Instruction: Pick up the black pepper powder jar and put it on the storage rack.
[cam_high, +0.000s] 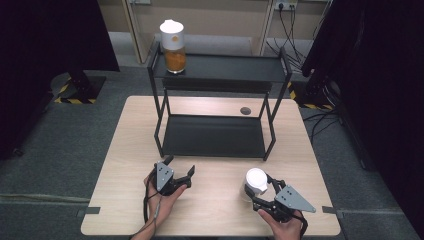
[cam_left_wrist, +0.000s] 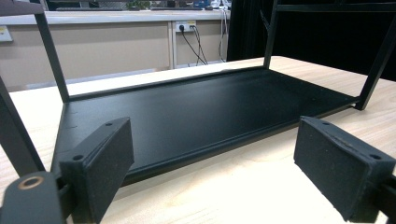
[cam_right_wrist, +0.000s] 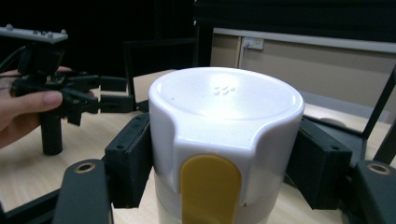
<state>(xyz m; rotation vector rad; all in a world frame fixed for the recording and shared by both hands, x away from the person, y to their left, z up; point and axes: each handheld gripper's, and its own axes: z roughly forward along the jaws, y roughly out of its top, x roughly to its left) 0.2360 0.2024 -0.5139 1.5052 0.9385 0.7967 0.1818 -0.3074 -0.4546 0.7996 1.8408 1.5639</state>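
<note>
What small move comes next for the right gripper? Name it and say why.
Probably lift the white-lidded jar straight up. The right gripper has its jaws pressed against both sides of the lid, the jar stands on the table, and the black rack ahead has a bare lower shelf.

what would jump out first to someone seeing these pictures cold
The white-lidded jar near the table's front right stands between the pads of the right tongs, which close on its lid; the right gripper view shows a yellow tab on that lid. A matching jar of orange contents stands on the top left of the black two-tier shelf at the table's middle. The left tongs sit open at front left, holding nothing.
</note>
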